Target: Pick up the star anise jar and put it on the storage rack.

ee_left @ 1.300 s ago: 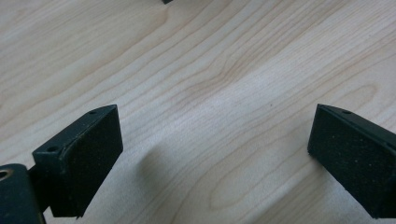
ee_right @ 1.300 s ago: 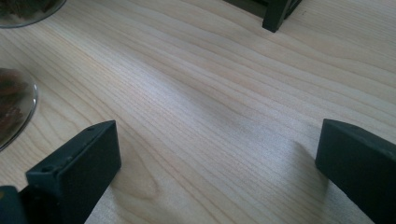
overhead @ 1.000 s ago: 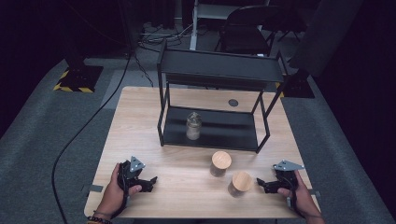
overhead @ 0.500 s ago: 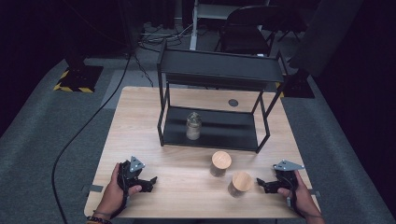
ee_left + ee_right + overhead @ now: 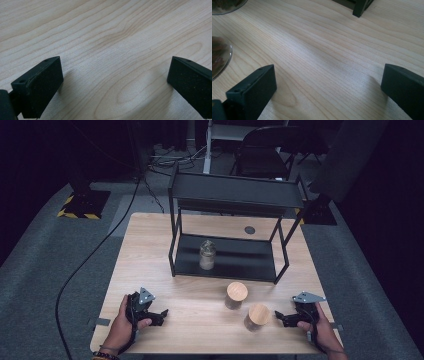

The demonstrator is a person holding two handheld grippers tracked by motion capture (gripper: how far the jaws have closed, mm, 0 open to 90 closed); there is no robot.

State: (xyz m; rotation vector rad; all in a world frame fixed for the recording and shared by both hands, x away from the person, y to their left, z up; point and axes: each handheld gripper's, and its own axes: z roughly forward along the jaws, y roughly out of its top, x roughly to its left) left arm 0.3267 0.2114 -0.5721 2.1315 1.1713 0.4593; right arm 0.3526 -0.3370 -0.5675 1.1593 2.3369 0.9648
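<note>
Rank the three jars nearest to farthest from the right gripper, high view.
From the right gripper:
1. Front wood-lidded jar, just to its left on the table.
2. Second wood-lidded jar, farther left, nearer the shelf.
3. Glass jar on the black shelf's lower tier, at the back.

We see the two jars at the top left of the right gripper view only in part: the farther jar [image 5: 225, 5] is cut by the top edge, the nearer jar [image 5: 219, 60] by the left edge, and their lids lie outside the picture. A foot of the black rack [image 5: 360, 8] is cropped at the top there. In the high view, the person's forearms run off the bottom edge. The contents of the glass jar on the rack [image 5: 207, 255] are too small to tell. The small dark disc [image 5: 249, 229] on the table is too small to identify.
</note>
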